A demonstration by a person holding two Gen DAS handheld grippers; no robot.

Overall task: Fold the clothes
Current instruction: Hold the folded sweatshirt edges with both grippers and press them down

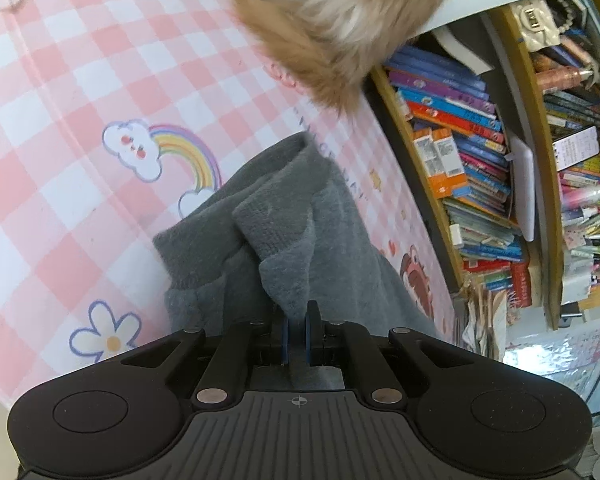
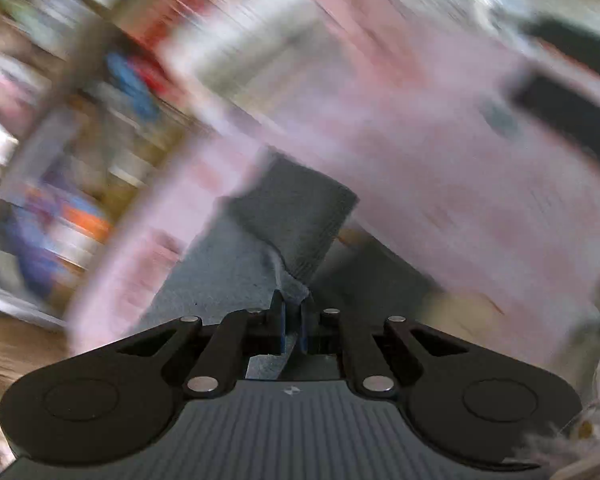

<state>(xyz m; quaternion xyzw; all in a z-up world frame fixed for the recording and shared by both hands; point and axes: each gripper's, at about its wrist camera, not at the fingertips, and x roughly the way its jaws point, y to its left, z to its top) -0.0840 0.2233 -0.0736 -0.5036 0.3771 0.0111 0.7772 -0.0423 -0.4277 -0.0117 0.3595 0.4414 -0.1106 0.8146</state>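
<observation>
Cloth (image 1: 300, 216), a grey knit garment, lies bunched on the pink checked worktop (image 1: 60, 100). Left claw (image 1: 296, 320) is pinching one edge of it, and right claw (image 2: 294, 312) is pinching another edge, likely so both corners can be lifted and drawn together for a fold.

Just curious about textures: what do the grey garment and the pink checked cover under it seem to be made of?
Grey garment: probably soft knit or fleece; matte, fuzzy nap, ribbed cuff.
Pink checked cover: looks like smooth printed plastic or oilcloth, judging by its faint sheen and printed cartoons, though it could be cloth.
</observation>
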